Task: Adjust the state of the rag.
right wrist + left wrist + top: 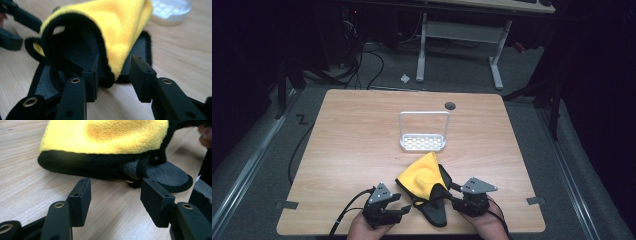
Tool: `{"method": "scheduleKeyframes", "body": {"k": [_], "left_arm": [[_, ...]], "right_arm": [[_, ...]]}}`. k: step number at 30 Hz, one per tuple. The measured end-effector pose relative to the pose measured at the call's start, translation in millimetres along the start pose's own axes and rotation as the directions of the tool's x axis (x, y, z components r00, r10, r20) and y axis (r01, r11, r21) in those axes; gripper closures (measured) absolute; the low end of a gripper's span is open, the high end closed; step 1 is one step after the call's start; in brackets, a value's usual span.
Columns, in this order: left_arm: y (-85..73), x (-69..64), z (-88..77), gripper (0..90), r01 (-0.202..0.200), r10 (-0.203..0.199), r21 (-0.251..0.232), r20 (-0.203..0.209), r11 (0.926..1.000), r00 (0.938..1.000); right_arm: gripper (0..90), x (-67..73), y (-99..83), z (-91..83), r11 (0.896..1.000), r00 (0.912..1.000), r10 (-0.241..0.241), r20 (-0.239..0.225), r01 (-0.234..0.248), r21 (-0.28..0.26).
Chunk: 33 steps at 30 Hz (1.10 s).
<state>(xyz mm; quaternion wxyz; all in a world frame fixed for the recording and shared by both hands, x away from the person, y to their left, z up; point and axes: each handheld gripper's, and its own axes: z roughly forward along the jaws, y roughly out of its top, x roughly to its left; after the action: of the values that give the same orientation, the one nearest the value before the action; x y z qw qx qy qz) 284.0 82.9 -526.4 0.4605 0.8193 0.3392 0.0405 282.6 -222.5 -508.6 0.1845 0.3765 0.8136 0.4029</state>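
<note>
Right hand-held gripper (pixel 112 75): jaws apart, yellow cloth (pixel 112 27) edge between them, unpinched. Left hand-held gripper (pixel 115 195): jaws wide, empty, just short of cloth. Cloth lies on bench (pixel 352 140), near front edge; white rack (pixel 424 142) beyond.

Yellow fleece mitt (pixel 424 176) w/ black trim, grey underside; folded, lying at table's near edge.

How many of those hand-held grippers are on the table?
2. The left hand-held gripper sits at the near edge, just left of the yellow and black cloth. The right hand-held gripper is at the cloth's right side, its jaws astride the cloth's edge.
</note>
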Motion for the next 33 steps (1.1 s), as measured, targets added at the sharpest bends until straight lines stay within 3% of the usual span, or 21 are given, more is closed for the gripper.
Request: {"method": "scheduleKeyframes", "body": {"k": [2, 5, 8, 10, 13, 17, 19, 23, 26, 33], "left_arm": [[-0.4, 0.4, -1.1, 41.8, 0.002, -0.002, -0.002, 0.002, 1.0, 1.0], [-0.6, 1.5, -2.9, 41.7, 0.018, -0.018, -0.007, 0.008, 0.9998, 0.9998], [-1.5, 1.5, -3.7, 40.0, 0.019, -0.019, -0.007, -0.009, 0.9998, 0.9998], [-3.6, 5.5, -8.3, 38.1, 0.029, -0.029, 0.0, -0.059, 0.9996, 0.9978], [-7.5, 11.1, -13.3, 34.7, 0.072, -0.072, -0.007, -0.092, 0.9974, 0.9931], [-10.5, 12.6, -15.2, 34.4, 0.08, -0.078, 0.002, -0.175, 0.9968, 0.9814], [-12.0, 15.0, -14.5, 39.0, 0.092, -0.086, 0.026, -0.182, 0.9954, 0.9795], [-13.3, 11.1, -10.2, 46.7, 0.056, -0.046, 0.037, -0.229, 0.9977, 0.9722], [-12.4, 7.7, -7.4, 49.7, 0.027, -0.014, 0.047, -0.262, 0.9985, 0.965], [-8.3, 11.7, -6.6, 56.4, 0.023, -0.005, 0.067, -0.252, 0.9975, 0.9678]], "right_arm": [[69.1, 2.8, -1.3, 8.4, 0.999, 0.9997, -0.016, -0.017, 0.017, 0.04], [83.8, 10.3, 0.3, 18.3, 0.995, 0.9977, -0.067, -0.009, 0.068, 0.07], [85.1, 14.9, 5.1, 24.3, 0.995, 0.9966, -0.08, -0.019, 0.081, 0.065], [85.2, 25.2, 13.2, 37.7, 0.992, 0.9934, -0.107, -0.043, 0.11, 0.064], [85.1, 37.4, 23.0, 53.0, 0.989, 0.9888, -0.131, -0.071, 0.135, 0.055], [85.1, 53.9, 32.1, 66.0, 0.982, 0.9793, -0.178, -0.097, 0.183, 0.044], [85.3, 57.7, 34.1, 67.0, 0.979, 0.9759, -0.194, -0.1, 0.198, 0.038], [85.9, 52.1, 35.6, 62.8, 0.982, 0.9786, -0.184, -0.091, 0.187, 0.019], [86.1, 42.7, 34.7, 55.9, 0.985, 0.9837, -0.172, -0.053, 0.172, 0.009], [86.1, 3.9, 21.2, 34.4, 0.997, 0.9956, -0.082, 0.046, 0.081, 0.004]]}}
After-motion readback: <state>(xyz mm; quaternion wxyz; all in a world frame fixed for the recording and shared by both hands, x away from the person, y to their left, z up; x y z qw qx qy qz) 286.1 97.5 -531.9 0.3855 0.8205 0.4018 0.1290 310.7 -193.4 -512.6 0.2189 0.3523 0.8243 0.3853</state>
